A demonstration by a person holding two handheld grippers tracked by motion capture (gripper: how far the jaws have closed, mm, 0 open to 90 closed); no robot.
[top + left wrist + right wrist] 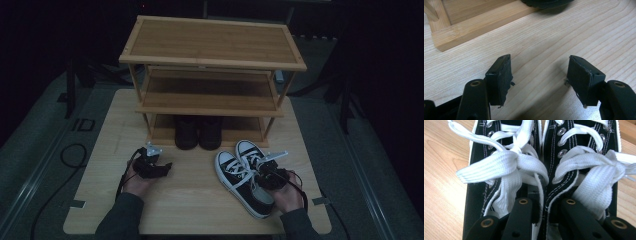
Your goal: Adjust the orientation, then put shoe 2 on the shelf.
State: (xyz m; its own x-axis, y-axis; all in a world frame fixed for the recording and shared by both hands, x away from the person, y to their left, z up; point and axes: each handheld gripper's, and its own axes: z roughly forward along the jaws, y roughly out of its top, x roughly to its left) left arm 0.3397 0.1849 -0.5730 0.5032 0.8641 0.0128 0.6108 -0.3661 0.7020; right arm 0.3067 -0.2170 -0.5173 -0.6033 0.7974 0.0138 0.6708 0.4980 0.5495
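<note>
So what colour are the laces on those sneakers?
White laces on black sneakers; the right gripper view shows them best.

You are looking down on a pale wooden surface (115,150) with rounded corners, its grain running across. At its far edge stands a three-tier bamboo shoe rack (212,42), with a dark pair of shoes (198,132) on its lowest shelf. Around the surface lies grey floor (45,150), crossed by a black cable (70,160). Beyond the rack the room is dark; the light is dim overall.
</note>
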